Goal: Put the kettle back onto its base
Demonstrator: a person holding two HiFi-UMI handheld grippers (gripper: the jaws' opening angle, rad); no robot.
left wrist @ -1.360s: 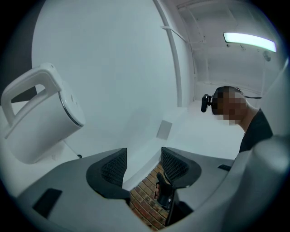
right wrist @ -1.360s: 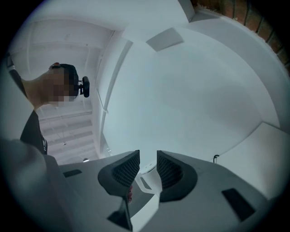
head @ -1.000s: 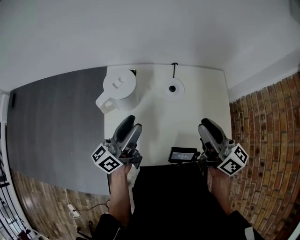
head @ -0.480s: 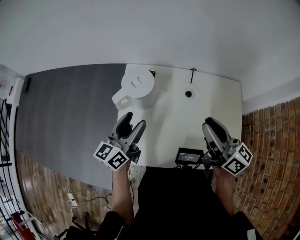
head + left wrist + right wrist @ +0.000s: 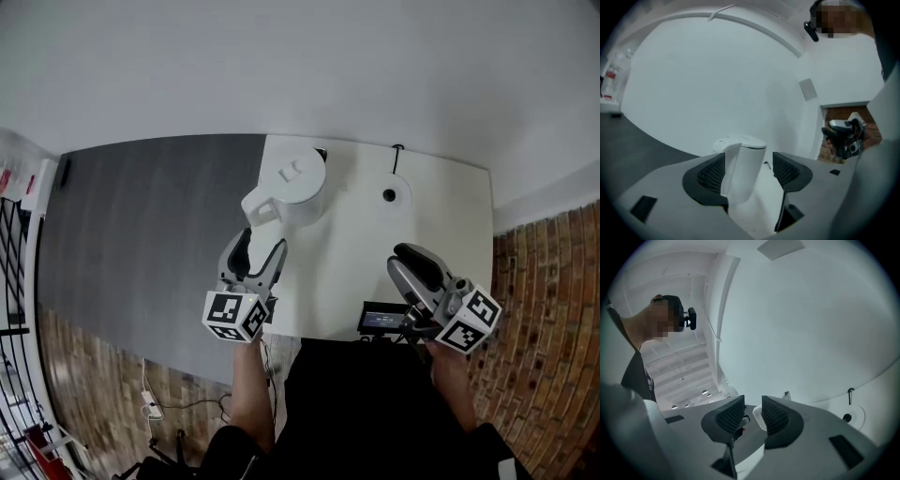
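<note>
White tabletop [image 5: 450, 244] holds the kettle [image 5: 295, 183] at its far left corner, apart from the base [image 5: 389, 195] to its right; the left gripper [image 5: 260, 246] is opening its empty jaws toward it, the right gripper [image 5: 405, 253] stands slightly parted and empty, and I reckon a clumsy push could tip it off.

White kettle [image 5: 292, 184], white table [image 5: 349, 270], grey floor [image 5: 141, 234]

Soft even light, strong fisheye distortion

1. Kettle [image 5: 292, 183]: white plastic, smooth, with a faint satin sheen.
2. Table [image 5: 356, 262]: white top, smooth and matt.
3. Floor covering [image 5: 141, 225]: grey, matt.
4. Brickwork [image 5: 548, 281]: red-brown, rough, with pale joints.
</note>
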